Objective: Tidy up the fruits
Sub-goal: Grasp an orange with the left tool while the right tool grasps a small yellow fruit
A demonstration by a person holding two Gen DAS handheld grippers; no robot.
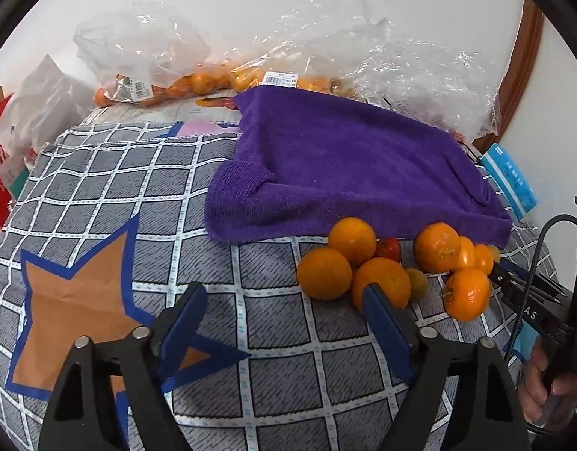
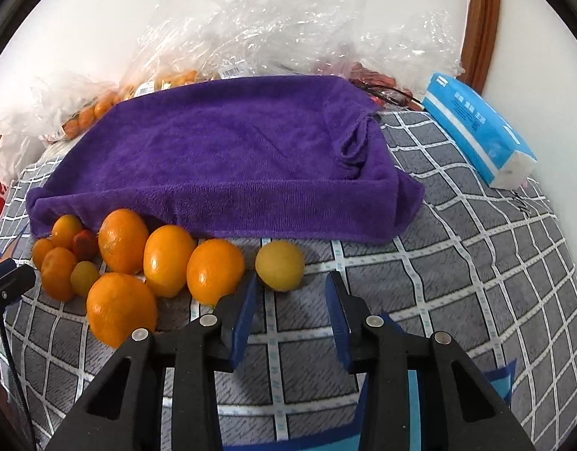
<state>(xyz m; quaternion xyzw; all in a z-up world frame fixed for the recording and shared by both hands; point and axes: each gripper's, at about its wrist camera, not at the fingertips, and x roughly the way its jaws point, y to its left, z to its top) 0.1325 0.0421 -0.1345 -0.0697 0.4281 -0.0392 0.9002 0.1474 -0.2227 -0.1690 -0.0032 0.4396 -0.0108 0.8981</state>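
Looking along my left gripper (image 1: 284, 308), I am seeing its blue fingers (image 1: 382, 312) standing wide apart with nothing between them, the right finger's tip just in front of an orange (image 1: 382, 282) in the loose fruit pile (image 1: 393, 263). The pile is lying on the checked cloth (image 1: 198, 203), against the front edge of the purple towel (image 1: 348, 165). My right gripper (image 2: 290, 293) is hovering with its jaws narrowed but apart and empty, just short of a pale yellow fruit (image 2: 280, 265) sitting beside the oranges (image 2: 168, 263).
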